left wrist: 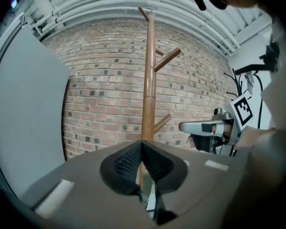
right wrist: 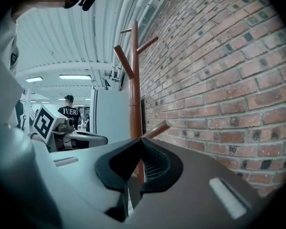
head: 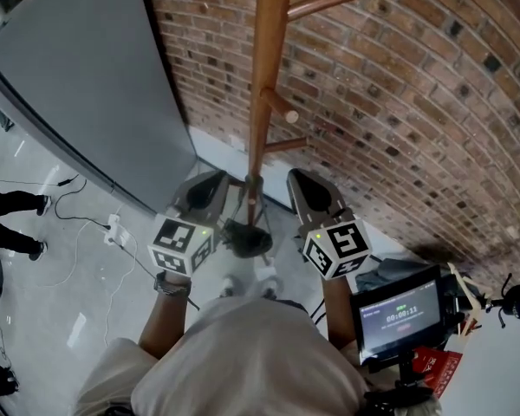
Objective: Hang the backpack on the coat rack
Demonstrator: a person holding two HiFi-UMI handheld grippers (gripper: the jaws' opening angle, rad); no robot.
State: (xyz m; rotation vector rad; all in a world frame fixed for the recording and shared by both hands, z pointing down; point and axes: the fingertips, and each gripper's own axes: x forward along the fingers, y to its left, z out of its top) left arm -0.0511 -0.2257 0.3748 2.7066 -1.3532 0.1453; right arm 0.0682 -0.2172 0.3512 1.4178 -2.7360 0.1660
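The wooden coat rack [head: 264, 85] stands against the brick wall, straight ahead of me, with bare pegs and a dark round base [head: 247, 237]. My left gripper [head: 217, 182] is just left of the pole and my right gripper [head: 296, 178] just right of it. Both are raised and pointing at the wall. In the left gripper view the pole [left wrist: 148, 80] rises right behind the shut left gripper [left wrist: 142, 144]. In the right gripper view the pole [right wrist: 134, 80] stands behind the shut right gripper [right wrist: 141, 141]. Nothing shows between either pair of pads. I cannot make out the backpack for certain.
A tall grey partition [head: 87, 76] stands left of the rack. Cables and a power strip [head: 113, 228] lie on the glossy floor. A small monitor on a stand [head: 399, 315] sits at my right, with a dark grey bundle [head: 390, 271] behind it. Someone's legs [head: 9, 224] show at far left.
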